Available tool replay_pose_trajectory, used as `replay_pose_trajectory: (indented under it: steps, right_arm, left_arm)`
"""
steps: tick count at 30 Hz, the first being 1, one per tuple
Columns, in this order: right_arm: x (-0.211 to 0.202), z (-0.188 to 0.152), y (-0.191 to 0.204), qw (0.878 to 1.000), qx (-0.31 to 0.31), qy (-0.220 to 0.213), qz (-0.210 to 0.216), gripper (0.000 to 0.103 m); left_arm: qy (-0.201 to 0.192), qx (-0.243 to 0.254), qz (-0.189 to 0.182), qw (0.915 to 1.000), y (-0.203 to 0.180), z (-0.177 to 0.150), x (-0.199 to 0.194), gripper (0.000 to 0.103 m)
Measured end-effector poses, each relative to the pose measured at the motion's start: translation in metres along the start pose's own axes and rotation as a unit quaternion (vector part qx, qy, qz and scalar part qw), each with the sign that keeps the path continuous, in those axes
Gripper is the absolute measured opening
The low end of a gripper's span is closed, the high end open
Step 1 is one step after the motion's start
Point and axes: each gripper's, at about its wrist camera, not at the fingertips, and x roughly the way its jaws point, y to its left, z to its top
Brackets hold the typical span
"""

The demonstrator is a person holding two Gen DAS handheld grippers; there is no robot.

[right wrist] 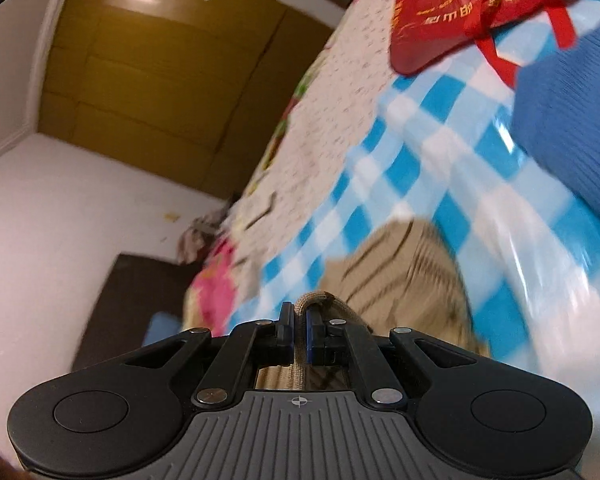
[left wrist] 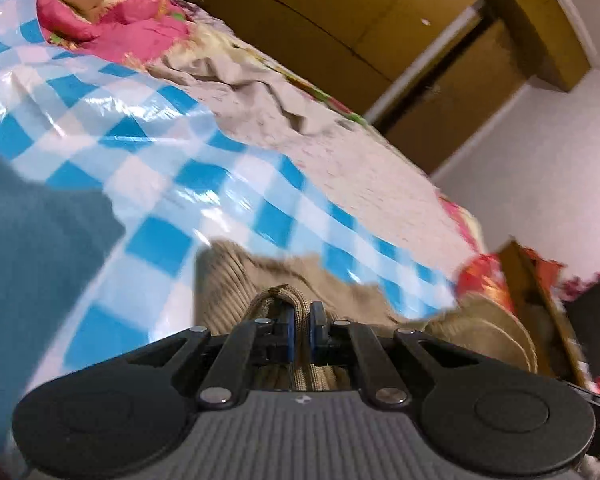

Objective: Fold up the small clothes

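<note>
A beige ribbed knit garment (left wrist: 236, 280) hangs from both grippers over a blue and white checked plastic sheet (left wrist: 148, 152) on the bed. My left gripper (left wrist: 301, 320) is shut on a bunched fold of the beige knit, which sticks up between its blue pads. In the right wrist view my right gripper (right wrist: 299, 314) is shut on another edge of the same garment (right wrist: 412, 264), whose ribbed body trails down to the right onto the checked sheet (right wrist: 440, 140). Both views are blurred and tilted.
A folded blue knit (right wrist: 572, 120) and a red printed bag (right wrist: 452, 12) lie on the sheet. A teal cloth (left wrist: 32, 232) lies at the left. A pink and cream quilt (left wrist: 112, 20) sits at the far end. Brown wardrobes (left wrist: 340, 20) and a white wall stand beyond.
</note>
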Motion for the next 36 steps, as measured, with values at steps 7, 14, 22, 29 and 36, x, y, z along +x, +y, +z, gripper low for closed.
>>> replay_pose_trajectory:
  steps: [7, 14, 22, 29, 36]
  right_arm:
    - [0.084, 0.025, -0.024, 0.995, -0.021, -0.014, -0.101, 0.012]
    - [0.066, 0.023, -0.02, 0.992, -0.073, -0.031, -0.099, 0.026]
    - [0.063, -0.001, -0.011, 0.975, -0.167, -0.001, -0.149, 0.026]
    - [0.078, -0.014, -0.017, 0.957, -0.206, 0.01, -0.204, 0.026]
    - [0.073, -0.009, -0.034, 0.954, -0.19, 0.02, -0.229, 0.025]
  left_arm:
    - [0.011, 0.028, 0.091, 0.9954, 0.02, -0.001, 0.064, 0.019]
    - [-0.026, 0.031, 0.094, 0.9947, 0.019, 0.006, 0.035, 0.045]
    - [-0.055, 0.046, 0.087, 0.9936, 0.011, 0.001, 0.005, 0.048]
    - [0.02, 0.127, 0.14, 0.9818, 0.002, -0.029, 0.046, 0.049]
    - [0.017, 0.13, 0.15, 0.9799, 0.011, -0.043, 0.037, 0.053]
